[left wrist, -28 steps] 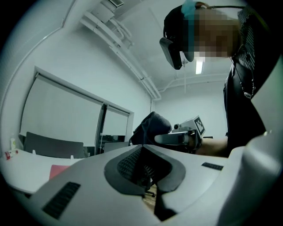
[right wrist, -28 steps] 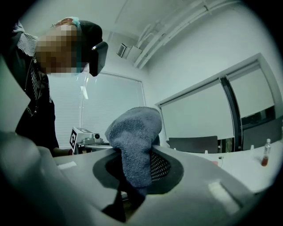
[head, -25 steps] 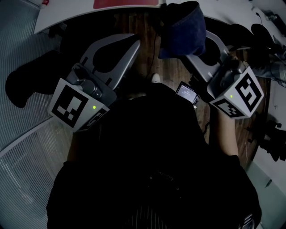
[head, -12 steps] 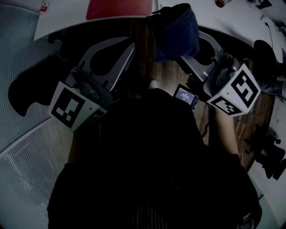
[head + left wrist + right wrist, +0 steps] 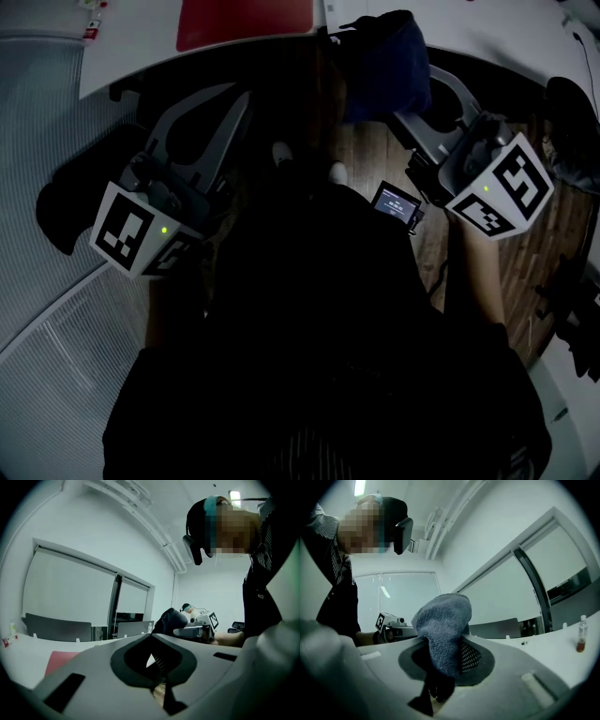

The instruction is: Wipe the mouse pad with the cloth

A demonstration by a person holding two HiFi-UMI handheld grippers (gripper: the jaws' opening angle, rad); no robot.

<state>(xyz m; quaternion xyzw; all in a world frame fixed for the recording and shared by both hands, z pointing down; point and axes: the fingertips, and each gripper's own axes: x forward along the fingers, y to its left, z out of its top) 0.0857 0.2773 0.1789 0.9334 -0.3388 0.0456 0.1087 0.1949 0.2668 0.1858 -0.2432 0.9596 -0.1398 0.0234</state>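
Observation:
The red mouse pad (image 5: 246, 21) lies on the white table (image 5: 141, 42) at the top of the head view; it shows as a red patch (image 5: 58, 660) low left in the left gripper view. My right gripper (image 5: 410, 91) is shut on a bunched dark blue cloth (image 5: 384, 58), held just below the table's edge, right of the pad. In the right gripper view the cloth (image 5: 443, 630) bulges up out of the gripper (image 5: 440, 641). My left gripper (image 5: 239, 98) is shut with nothing in it, held below the table's edge under the pad, jaws closed (image 5: 150, 637).
A black chair part (image 5: 80, 192) sits at the left over grey carpet. A small lit screen (image 5: 395, 199) hangs at my waist above the wooden floor (image 5: 375, 155). A small bottle (image 5: 581, 639) stands on the table to the right. Dark gear (image 5: 567, 112) lies at far right.
Both grippers have stayed shut, the cloth still in the right one. The left gripper has drifted a little left and down. More of the table and red pad shows at the top.

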